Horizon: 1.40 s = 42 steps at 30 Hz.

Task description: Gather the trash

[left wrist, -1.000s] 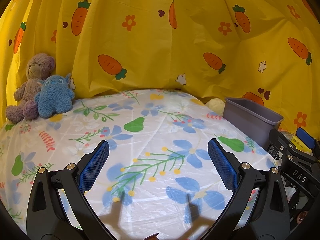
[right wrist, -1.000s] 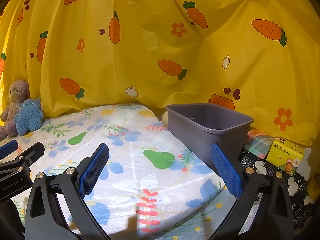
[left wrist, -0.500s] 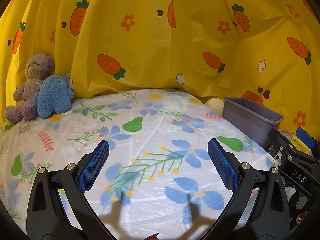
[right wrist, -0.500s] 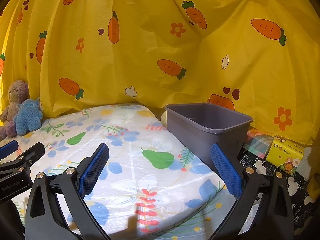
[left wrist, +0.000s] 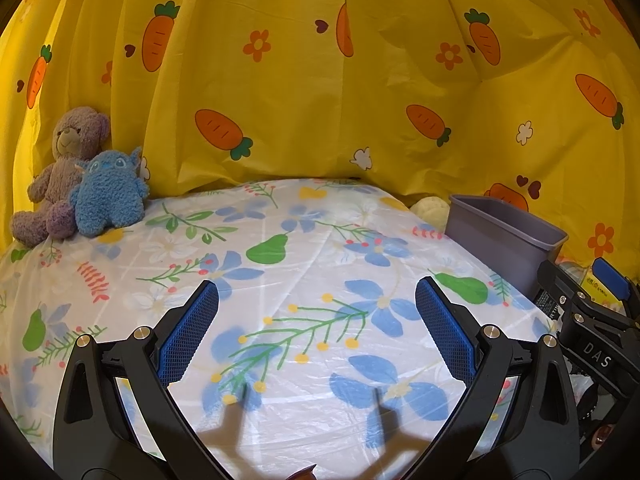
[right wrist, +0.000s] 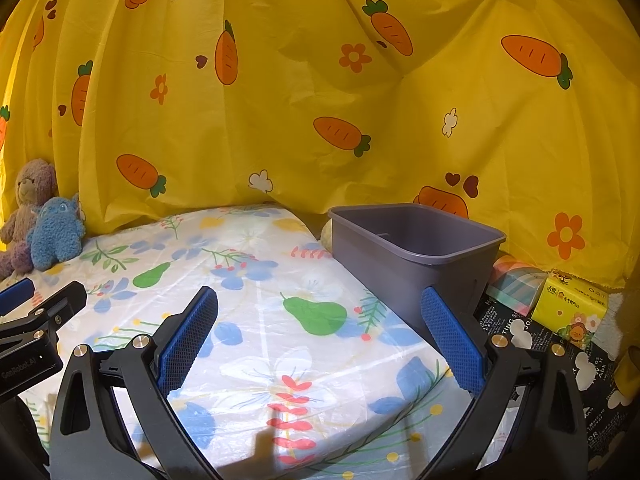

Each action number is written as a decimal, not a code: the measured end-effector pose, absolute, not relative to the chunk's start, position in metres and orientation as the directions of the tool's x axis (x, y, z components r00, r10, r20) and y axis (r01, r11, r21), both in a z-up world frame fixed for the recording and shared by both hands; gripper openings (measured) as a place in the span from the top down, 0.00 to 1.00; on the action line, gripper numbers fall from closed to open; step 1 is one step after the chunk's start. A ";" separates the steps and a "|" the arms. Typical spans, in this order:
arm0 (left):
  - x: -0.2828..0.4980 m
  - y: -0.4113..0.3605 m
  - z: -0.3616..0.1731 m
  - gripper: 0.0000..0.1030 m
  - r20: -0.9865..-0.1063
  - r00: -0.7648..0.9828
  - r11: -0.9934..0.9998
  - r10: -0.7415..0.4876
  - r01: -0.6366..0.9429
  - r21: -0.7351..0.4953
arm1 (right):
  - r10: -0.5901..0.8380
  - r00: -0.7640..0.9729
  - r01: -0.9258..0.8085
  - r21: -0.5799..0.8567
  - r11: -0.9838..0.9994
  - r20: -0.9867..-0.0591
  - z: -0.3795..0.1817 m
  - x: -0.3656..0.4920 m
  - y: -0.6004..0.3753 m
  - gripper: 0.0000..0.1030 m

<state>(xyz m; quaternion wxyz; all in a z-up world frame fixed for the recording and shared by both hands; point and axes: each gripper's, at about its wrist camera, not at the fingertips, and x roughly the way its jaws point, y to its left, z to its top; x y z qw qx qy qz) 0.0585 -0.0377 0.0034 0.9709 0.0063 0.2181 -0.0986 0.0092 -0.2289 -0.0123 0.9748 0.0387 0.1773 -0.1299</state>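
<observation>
Left gripper [left wrist: 316,334]: spread wide, empty
Right gripper [right wrist: 320,336]: spread wide, empty; grey bin [right wrist: 416,256] just behind its right finger
Risk: swinging right could knock it over

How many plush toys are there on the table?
2: a purple bear at the far left corner and a blue toy leaning beside it. Others may be hidden.

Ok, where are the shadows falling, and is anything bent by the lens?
Left wrist view: the open left gripper casts two finger shadows on the sheet near the bottom edge. Right wrist view: a fainter shadow lies low on the sheet; the bin and curtain bow outward, corners dark.
</observation>
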 end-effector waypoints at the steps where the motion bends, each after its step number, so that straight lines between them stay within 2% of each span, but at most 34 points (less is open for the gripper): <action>1: 0.059 -0.038 0.003 0.06 -0.425 0.885 0.980 -0.189 0.195 -0.031 | -0.240 0.903 0.267 0.029 0.963 -0.355 -0.012 0.009 -0.229 0.05; 42: 0.059 -0.037 0.003 0.06 -0.427 0.886 0.981 -0.181 0.190 -0.022 | -0.238 0.903 0.266 0.032 0.963 -0.358 -0.014 0.010 -0.232 0.05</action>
